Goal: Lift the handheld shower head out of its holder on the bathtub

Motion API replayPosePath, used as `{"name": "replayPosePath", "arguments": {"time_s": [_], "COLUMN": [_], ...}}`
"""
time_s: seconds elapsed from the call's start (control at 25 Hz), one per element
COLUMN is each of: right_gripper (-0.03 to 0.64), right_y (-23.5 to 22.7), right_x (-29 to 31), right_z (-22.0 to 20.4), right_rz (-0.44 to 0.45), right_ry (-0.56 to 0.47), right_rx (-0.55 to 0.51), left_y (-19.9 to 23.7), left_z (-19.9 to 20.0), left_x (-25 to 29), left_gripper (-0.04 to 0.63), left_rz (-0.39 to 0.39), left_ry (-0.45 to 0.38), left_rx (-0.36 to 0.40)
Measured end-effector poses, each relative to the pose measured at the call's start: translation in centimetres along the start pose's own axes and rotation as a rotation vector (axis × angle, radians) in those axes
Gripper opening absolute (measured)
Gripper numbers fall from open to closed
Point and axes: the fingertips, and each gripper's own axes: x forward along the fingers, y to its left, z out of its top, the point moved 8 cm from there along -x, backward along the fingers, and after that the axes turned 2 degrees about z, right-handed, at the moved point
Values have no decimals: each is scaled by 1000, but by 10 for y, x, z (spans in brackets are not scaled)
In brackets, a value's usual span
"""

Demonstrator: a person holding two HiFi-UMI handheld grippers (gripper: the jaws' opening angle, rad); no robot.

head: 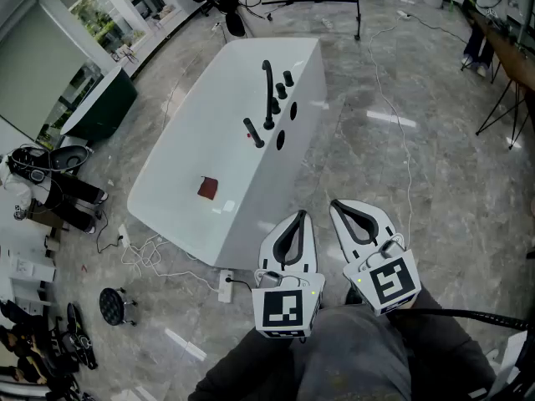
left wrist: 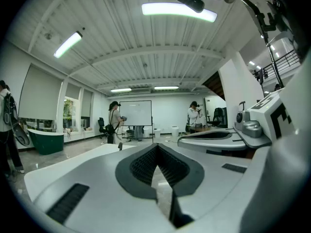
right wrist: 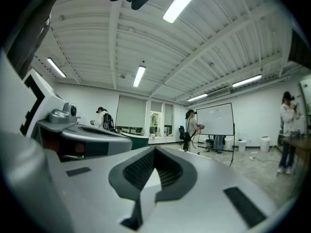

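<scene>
The white bathtub (head: pixel 184 165) stands on the floor ahead of me. Black fittings sit on its right rim: a tall spout (head: pixel 267 86), knobs, and the slim black handheld shower head (head: pixel 253 132) resting slanted in its holder. Both grippers hang low and close to me, well short of the tub. My left gripper (head: pixel 301 215) is shut with nothing in it, its tips meeting (left wrist: pixel 157 145). Beside it, my right gripper (head: pixel 334 205) is also shut and empty (right wrist: pixel 155 150). Both point roughly level toward the tub's near end.
A red square object (head: pixel 207 188) lies inside the tub. A power strip (head: pixel 226 284) and cables lie on the floor by the near corner. A dark green tub (head: pixel 100 103) stands at the left, a stand (head: pixel 357 7) behind, a table (head: pixel 510 53) at the right. People stand far across the room.
</scene>
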Motion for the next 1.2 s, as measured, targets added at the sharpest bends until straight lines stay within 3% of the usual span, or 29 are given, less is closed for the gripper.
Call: {"name": "replayPosePath", "arguments": {"time_s": [0.64, 0.92, 1.2], "right_gripper": [3, 5, 5], "right_y": [-45, -50, -73], "right_x": [-9, 33, 103], "right_z": [-13, -24, -40], "right_rz": [63, 79, 85], "right_ry": [6, 52, 44], "right_rx": [19, 20, 35], "left_y": [-39, -3, 43], "left_z": [-16, -33, -44], "left_x": [24, 47, 106], "left_gripper": [3, 3, 3], "left_rz": [60, 107, 82], "left_ry": [40, 57, 72], "left_rx": [-38, -61, -87]}}
